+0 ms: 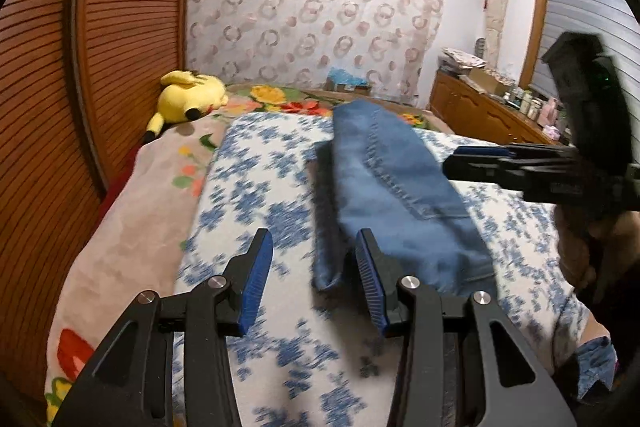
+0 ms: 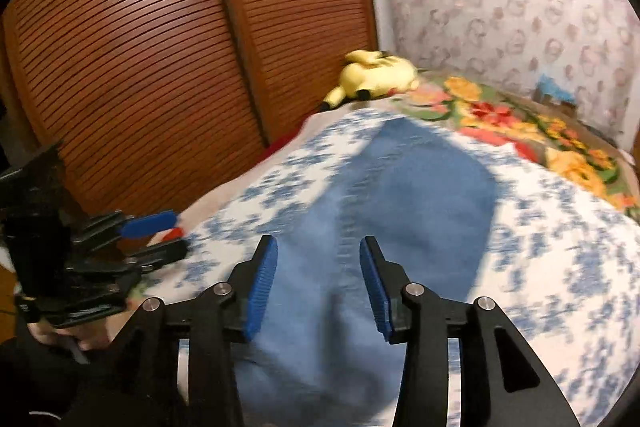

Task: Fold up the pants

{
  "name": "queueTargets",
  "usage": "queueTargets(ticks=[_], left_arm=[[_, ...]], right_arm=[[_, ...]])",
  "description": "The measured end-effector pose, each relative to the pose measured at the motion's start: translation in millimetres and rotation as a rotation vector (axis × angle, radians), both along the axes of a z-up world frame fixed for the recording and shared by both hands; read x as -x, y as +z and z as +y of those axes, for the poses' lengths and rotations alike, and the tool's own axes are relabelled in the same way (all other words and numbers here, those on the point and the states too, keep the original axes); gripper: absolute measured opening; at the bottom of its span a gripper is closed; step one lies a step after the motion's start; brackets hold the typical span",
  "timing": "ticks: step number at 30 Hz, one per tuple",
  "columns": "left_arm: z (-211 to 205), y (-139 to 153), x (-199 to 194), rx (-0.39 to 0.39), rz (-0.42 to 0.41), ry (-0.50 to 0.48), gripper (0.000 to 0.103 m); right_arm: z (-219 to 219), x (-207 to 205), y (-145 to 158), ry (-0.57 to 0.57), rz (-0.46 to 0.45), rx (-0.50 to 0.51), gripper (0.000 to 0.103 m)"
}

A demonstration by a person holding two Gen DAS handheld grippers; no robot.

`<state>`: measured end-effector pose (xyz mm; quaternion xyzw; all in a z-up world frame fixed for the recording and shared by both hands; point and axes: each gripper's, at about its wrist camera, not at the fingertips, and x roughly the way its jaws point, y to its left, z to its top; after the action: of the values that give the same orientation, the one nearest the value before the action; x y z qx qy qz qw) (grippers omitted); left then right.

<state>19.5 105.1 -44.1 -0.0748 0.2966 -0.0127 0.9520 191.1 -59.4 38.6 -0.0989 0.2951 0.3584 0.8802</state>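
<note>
Left hand-held gripper (image 1: 314, 281): released, both blue pads spread wide with nothing between them. Its right finger sits at the near left corner of the pants (image 1: 394, 183); whether it touches the denim cannot be told through the motion blur. One pair of blue jeans, folded into a long strip, stretches forward and slightly to the right of this gripper across the bed (image 1: 256, 187).

Right hand-held gripper (image 2: 318, 285): also released, pads spread, holding nothing. The pants (image 2: 404, 195) lie directly beneath and ahead of it, the seam running forward between its two fingers. In the left wrist view this gripper (image 1: 472, 159) appears to the right, level with the middle of the strip; its opening cannot be judged from that side.

Count, largest to smallest: one bed, covered by one blue-and-white floral sheet; one floral blanket (image 2: 520, 119) beyond the pants; one pair of pants; two grippers; one yellow plush toy (image 1: 188, 97), far ahead and left, beside the slatted wooden doors (image 2: 160, 47).
</note>
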Motion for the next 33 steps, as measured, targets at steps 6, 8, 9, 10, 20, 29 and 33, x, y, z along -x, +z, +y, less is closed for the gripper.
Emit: queueTargets(ticks=[6, 8, 9, 10, 20, 29, 33], left_arm=[[-22.1, 5.2, -23.3, 0.006, 0.011, -0.064, 0.044], [-28.4, -1.1, -31.1, 0.021, 0.041, -0.085, 0.044], [-31.4, -5.0, -33.2, 0.02, 0.057, -0.086, 0.044], [-32.8, -9.7, -34.4, 0.017, 0.07, -0.084, 0.044], [-23.6, -48.6, -43.4, 0.08, 0.176, -0.042, 0.044], [-29.7, -47.8, -35.1, 0.116, 0.152, -0.062, 0.017], [-27.1, -41.8, -31.7, 0.113, 0.138, -0.059, 0.01]], right_arm=[[-25.0, -39.7, -6.7, -0.127, -0.01, 0.052, 0.054], [-27.9, -54.3, -8.9, -0.144, 0.004, 0.053, 0.055], [-25.5, -60.0, -6.3, -0.149, 0.012, 0.05, 0.055], [-24.4, -66.8, -7.8, -0.153, 0.024, 0.048, 0.055], [-0.4, -141.8, -30.2, -0.091, 0.163, 0.009, 0.067], [-4.5, -182.9, -50.5, 0.025, 0.282, -0.075, 0.056], [-0.8, -173.7, -40.7, 0.06, 0.242, -0.082, 0.029]])
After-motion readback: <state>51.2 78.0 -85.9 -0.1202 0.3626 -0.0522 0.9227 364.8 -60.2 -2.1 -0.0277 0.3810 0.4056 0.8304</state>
